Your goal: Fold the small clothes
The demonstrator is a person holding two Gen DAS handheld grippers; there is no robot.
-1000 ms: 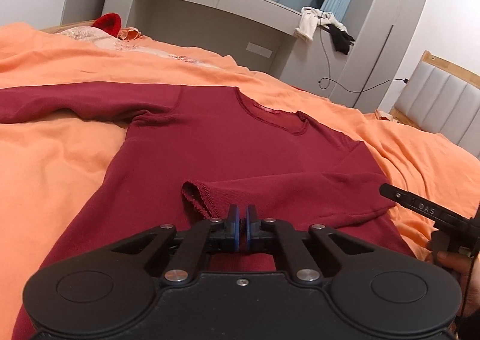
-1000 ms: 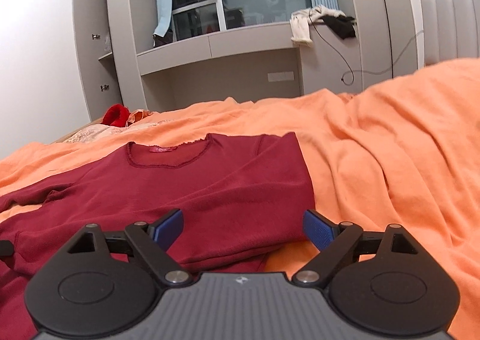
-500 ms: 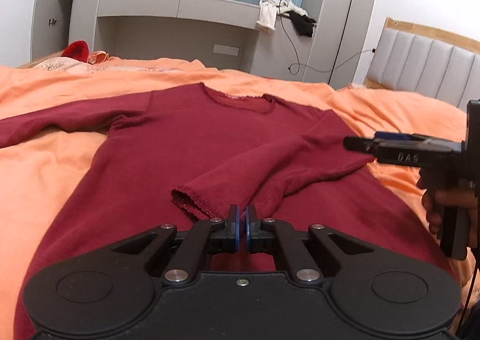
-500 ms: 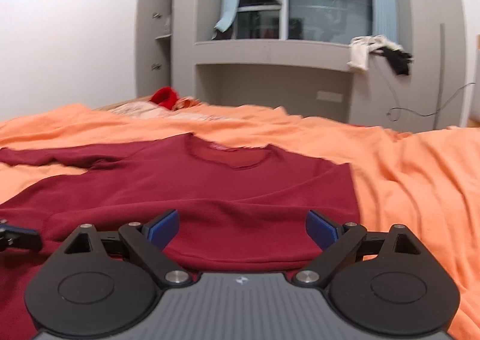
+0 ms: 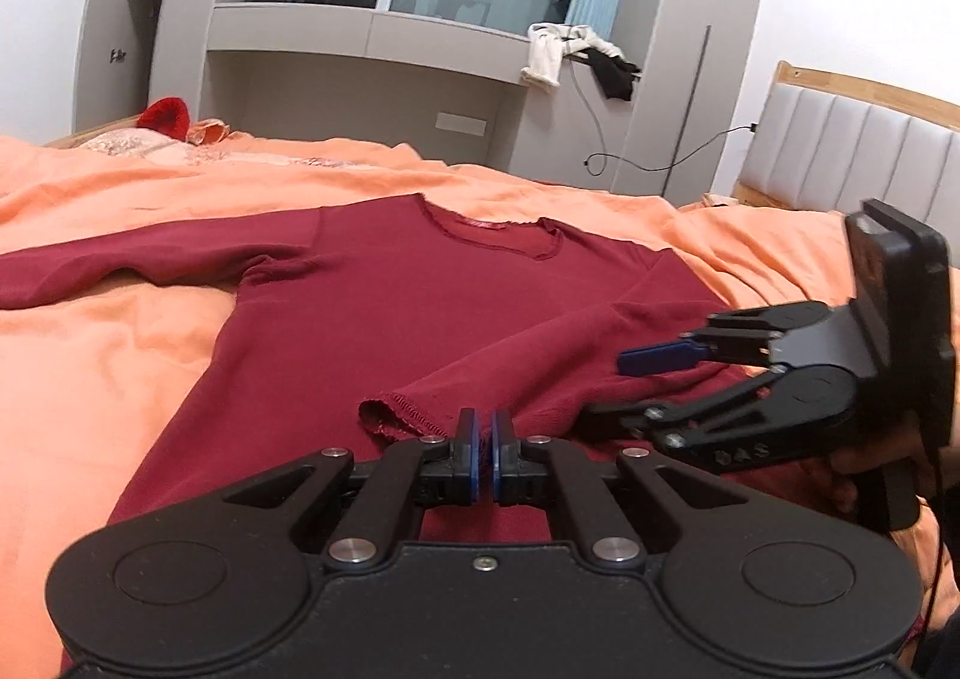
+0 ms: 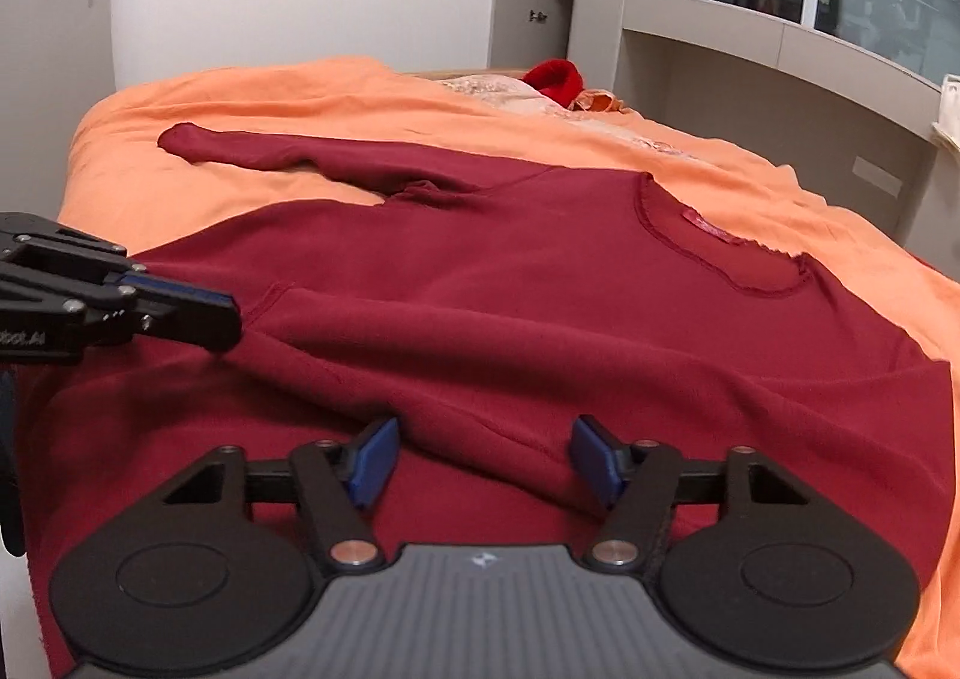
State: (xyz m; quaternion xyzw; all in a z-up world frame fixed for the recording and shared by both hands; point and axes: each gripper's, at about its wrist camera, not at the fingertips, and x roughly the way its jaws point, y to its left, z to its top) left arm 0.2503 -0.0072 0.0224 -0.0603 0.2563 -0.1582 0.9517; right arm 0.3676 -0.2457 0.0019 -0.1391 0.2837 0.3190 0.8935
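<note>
Nearest the left wrist camera, the left gripper (image 5: 483, 454) has its jaws pressed together at the cuff (image 5: 401, 416) of the folded-in sleeve (image 5: 540, 355). Whether any cloth is actually pinched between the blue pads cannot be told: the cuff's edge lies just beside them, and the gap looks bare. If only a thread of hem is caught, the sleeve could slip free at the first pull, and the fold across the chest would sag out of line.

Just to its right, the right gripper (image 6: 483, 460) sits low over the same sleeve's thick fold, jaws about half apart and closing, with a ridge of red fabric lying between the pads (image 6: 375, 460) but not yet squeezed. My worry here is that the jaws gather both the sleeve and the body layer under it; lifting then would drag the whole maroon long-sleeved shirt (image 6: 540, 283) instead of just the sleeve, and it would bunch.

The shirt itself lies flat on the orange bedspread (image 5: 108, 355), neckline (image 5: 492, 235) away from the grippers, its other sleeve (image 6: 258, 151) stretched out unfolded toward the bed's far corner. That sleeve is well apart from both tools, so a sideways tug could twist it further.
</note>
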